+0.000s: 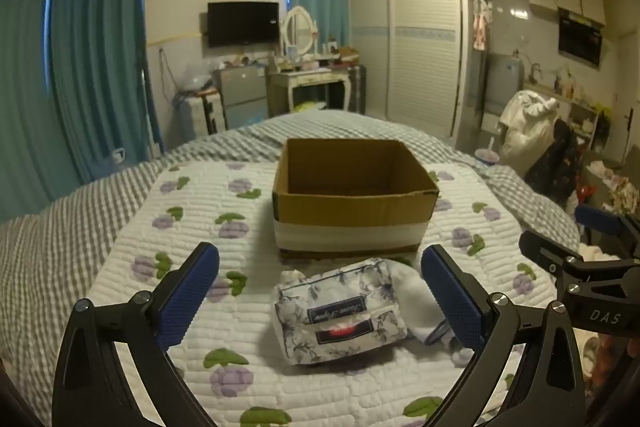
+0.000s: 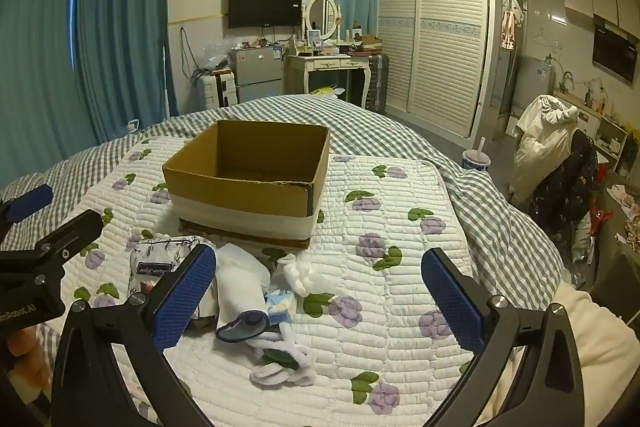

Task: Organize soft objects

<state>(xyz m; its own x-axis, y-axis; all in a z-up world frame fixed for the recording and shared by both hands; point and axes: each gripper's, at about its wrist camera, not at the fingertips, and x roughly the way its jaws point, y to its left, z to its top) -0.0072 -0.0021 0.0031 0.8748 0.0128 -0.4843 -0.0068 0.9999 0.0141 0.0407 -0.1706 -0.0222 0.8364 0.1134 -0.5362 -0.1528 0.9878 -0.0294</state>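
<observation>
An open, empty cardboard box (image 1: 352,203) (image 2: 248,183) stands on the flowered quilt. In front of it lies a floral fabric pouch (image 1: 340,315) (image 2: 160,259), with a white sock (image 1: 408,287) (image 2: 240,287) beside it. More white soft items (image 2: 300,275) and a looped white cord (image 2: 284,363) lie near the sock. My left gripper (image 1: 320,295) is open, its fingers on either side of the pouch, not touching. My right gripper (image 2: 320,299) is open and empty above the quilt, right of the sock. The right gripper also shows at the right edge of the left wrist view (image 1: 580,267).
The white quilt with purple flowers (image 2: 400,267) lies on a grey checked bedspread (image 2: 500,211). A drink cup with a straw (image 2: 476,159) stands past the bed's right edge. A chair piled with clothes (image 2: 552,155), wardrobe, dresser and fridge stand beyond.
</observation>
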